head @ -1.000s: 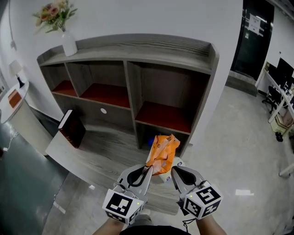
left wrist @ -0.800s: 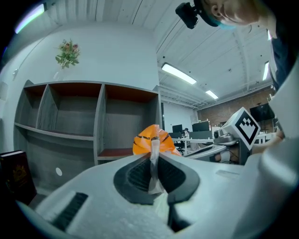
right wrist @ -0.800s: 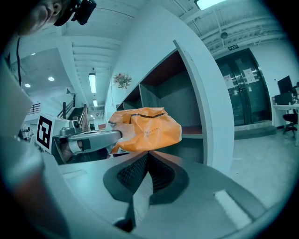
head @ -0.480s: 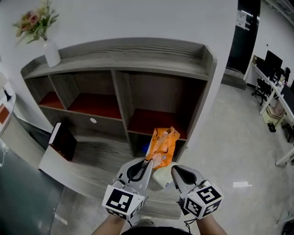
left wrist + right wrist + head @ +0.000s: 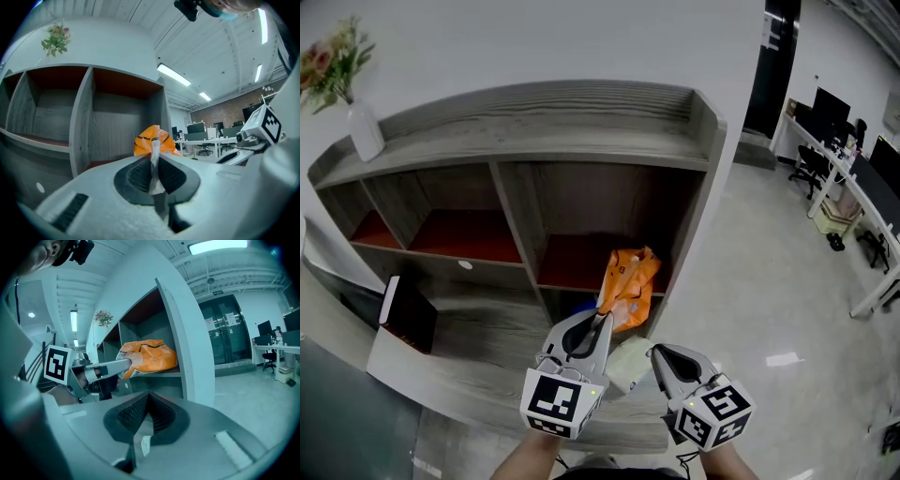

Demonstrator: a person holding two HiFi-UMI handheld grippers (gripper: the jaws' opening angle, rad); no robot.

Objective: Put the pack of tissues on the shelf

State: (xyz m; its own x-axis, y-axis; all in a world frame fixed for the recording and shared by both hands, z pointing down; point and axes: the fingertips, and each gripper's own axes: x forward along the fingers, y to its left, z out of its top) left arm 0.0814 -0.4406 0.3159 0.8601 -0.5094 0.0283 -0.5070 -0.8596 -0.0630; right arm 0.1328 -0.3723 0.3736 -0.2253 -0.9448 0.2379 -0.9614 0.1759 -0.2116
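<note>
The orange pack of tissues [image 5: 628, 286] hangs at the mouth of the shelf's lower right compartment [image 5: 581, 258], which has a red floor. My left gripper [image 5: 602, 321] is shut on a thin flap at the pack's near end. In the left gripper view, the pack [image 5: 154, 139] sticks up just past the left gripper [image 5: 153, 161], with the flap pinched between its jaws. In the right gripper view, the pack [image 5: 149, 357] is level with the compartment's floor board. My right gripper [image 5: 657, 352] is shut and empty, low and to the right of the pack.
The grey wooden shelf unit [image 5: 534, 103] has several red-floored compartments and a low front ledge [image 5: 478, 342]. A pale packet [image 5: 628, 364] lies on the ledge between the grippers. A dark book [image 5: 409, 314] leans at the left, and a vase of flowers [image 5: 358, 127] stands on top. Office desks [image 5: 853, 178] stand at the far right.
My left gripper has carried the orange pack up off the ledge toward the right compartment. The right gripper has stayed put. The view has swung to the right.
</note>
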